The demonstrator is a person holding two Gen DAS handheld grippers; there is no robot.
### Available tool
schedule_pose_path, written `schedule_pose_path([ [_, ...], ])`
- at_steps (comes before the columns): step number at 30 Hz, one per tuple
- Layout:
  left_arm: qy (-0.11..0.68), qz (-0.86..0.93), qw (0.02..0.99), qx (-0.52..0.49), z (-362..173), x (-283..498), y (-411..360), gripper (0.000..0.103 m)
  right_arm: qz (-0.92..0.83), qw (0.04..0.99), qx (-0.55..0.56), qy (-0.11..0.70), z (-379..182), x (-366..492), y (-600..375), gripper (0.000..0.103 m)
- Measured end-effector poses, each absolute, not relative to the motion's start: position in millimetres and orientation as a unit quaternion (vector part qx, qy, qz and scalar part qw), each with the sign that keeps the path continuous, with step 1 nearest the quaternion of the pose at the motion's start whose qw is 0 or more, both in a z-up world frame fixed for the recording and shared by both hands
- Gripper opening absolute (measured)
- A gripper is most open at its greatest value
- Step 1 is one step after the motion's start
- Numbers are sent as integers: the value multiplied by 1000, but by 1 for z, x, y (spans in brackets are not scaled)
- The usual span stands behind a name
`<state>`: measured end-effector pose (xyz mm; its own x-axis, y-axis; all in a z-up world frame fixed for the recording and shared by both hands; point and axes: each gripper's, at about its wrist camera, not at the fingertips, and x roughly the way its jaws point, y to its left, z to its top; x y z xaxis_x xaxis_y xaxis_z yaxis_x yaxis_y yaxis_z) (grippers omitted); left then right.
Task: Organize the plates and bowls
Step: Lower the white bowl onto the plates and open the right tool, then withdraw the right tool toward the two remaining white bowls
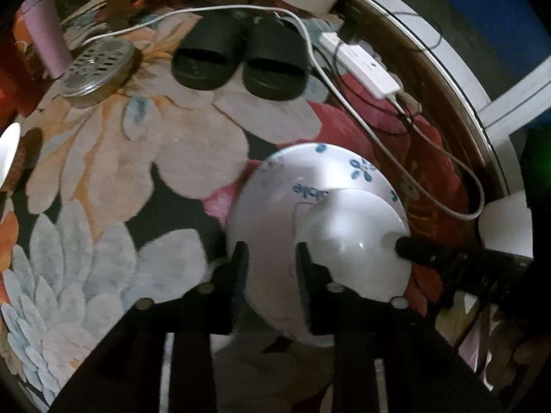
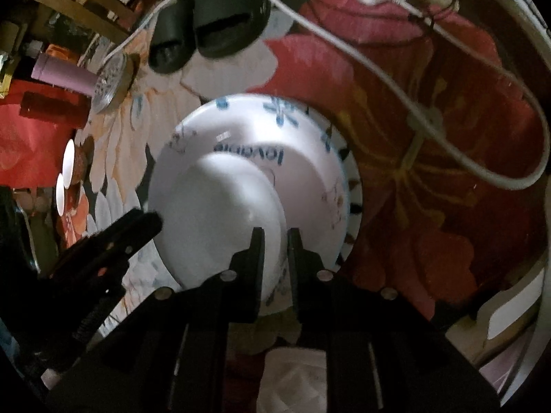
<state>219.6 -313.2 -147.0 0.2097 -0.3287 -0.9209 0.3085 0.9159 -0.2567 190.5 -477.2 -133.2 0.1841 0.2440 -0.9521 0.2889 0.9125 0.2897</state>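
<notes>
A white bowl with blue flowers and lettering point(image 1: 275, 186) point(image 2: 310, 158) rests on a floral carpet point(image 1: 144, 158). A smaller plain white bowl point(image 1: 351, 227) point(image 2: 213, 199) sits inside it. Under them, the right wrist view shows a dish rim with black ticks point(image 2: 353, 179). My left gripper point(image 1: 272, 254) points down over the patterned bowl's near left rim, its jaws apart and its pads off the rim. My right gripper point(image 2: 275, 241) straddles the stack's near rim through a narrow gap without pressing on it. Each gripper shows in the other's view, the right gripper point(image 1: 416, 249) and the left gripper point(image 2: 137, 230).
Black slippers point(image 1: 237, 62) lie beyond the bowls. A white power strip point(image 1: 361, 62) with cables point(image 1: 447, 158) lies to the right, near a curved wooden edge point(image 1: 475, 110). A round metal mesh lid point(image 1: 100, 69) and a pink cylinder point(image 1: 48, 41) lie far left. A white dish edge point(image 1: 8, 151) shows at the left border.
</notes>
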Motion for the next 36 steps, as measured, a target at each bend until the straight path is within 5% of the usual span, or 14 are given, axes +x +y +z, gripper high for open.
schedule_pose_path([
  [3,588,-195,785,-16,-142,222,-298,50,-11,753,204,626,-125,197,-474,45],
  [9,586,-177,791,-29,-140,227,-273,69,-10,771,181,610,-114,203,-460,51],
  [11,584,-171,793,-33,-138,228,-266,77,-7,779,169,604,-110,207,-452,66],
  [13,584,-166,794,-33,-137,228,-258,82,-5,788,155,596,-106,209,-444,98],
  [14,585,-164,794,-35,-137,229,-255,89,-5,794,147,590,-103,210,-440,102],
  [16,585,-153,796,-37,-136,229,-248,102,-5,802,131,583,-99,212,-435,103],
  [36,577,-78,812,-54,-133,231,-175,102,25,806,101,583,-98,223,-388,103],
])
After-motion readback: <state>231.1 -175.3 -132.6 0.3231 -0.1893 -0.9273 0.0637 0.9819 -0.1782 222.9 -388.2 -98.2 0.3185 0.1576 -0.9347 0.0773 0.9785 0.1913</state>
